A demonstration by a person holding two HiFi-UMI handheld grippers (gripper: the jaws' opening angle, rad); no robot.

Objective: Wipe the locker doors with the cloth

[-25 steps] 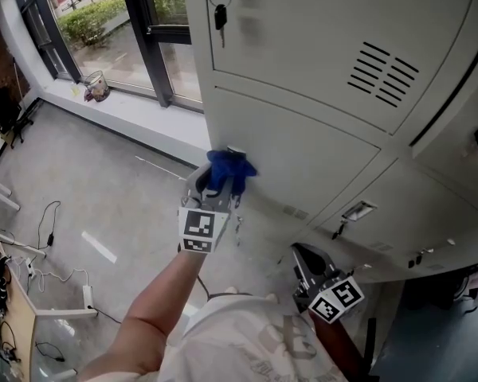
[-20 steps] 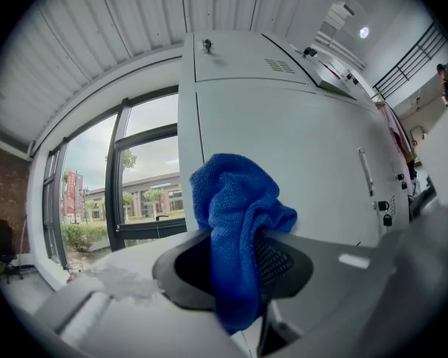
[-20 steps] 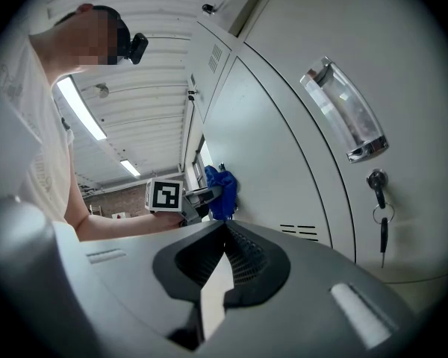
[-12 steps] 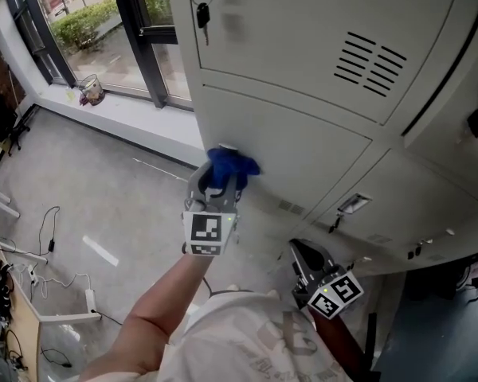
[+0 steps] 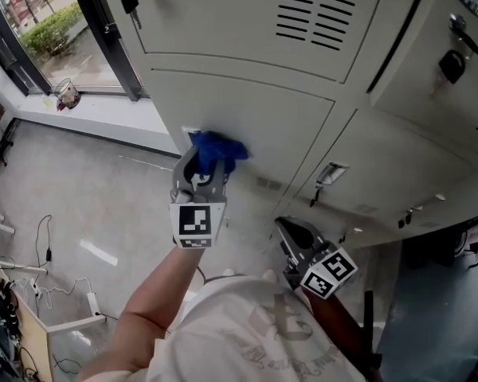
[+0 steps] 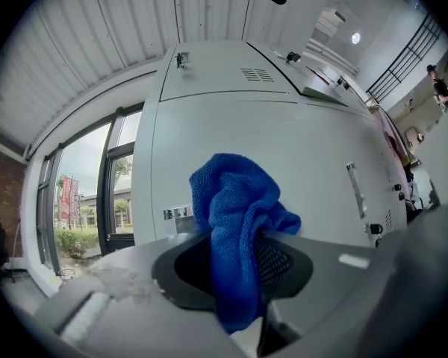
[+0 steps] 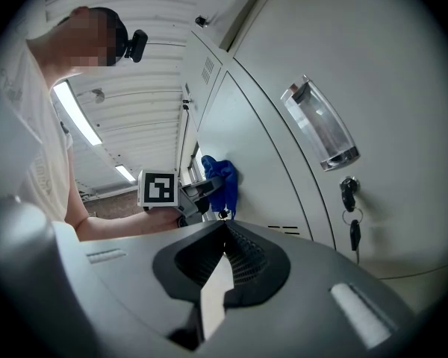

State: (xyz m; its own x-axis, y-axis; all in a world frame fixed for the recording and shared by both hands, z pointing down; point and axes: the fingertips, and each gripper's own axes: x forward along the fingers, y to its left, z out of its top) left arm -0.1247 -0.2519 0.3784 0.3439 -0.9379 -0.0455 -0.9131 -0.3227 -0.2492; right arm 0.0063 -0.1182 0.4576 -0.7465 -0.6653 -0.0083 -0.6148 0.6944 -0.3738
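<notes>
A crumpled blue microfibre cloth is pressed against a pale grey metal locker door, close to that door's left edge and below the seam with the door above. The cloth is clamped between the jaws of the left gripper; in the left gripper view the cloth fills the gap between the two jaws and bulges out in front of them towards the door panel.

The right gripper hangs lower and to the right, apart from the lockers. Its jaws are closed together with nothing between them, as the right gripper view shows. That view also takes in the cloth against the door from the side, along with a clear recessed handle and a bunch of keys hanging from a lock on the neighbouring door.

Above the wiped door, a slatted vent is cut into the upper locker, and a key dangles at its left edge. To the left lie a grey concrete floor with loose cables and a dark-framed window looking onto greenery.
</notes>
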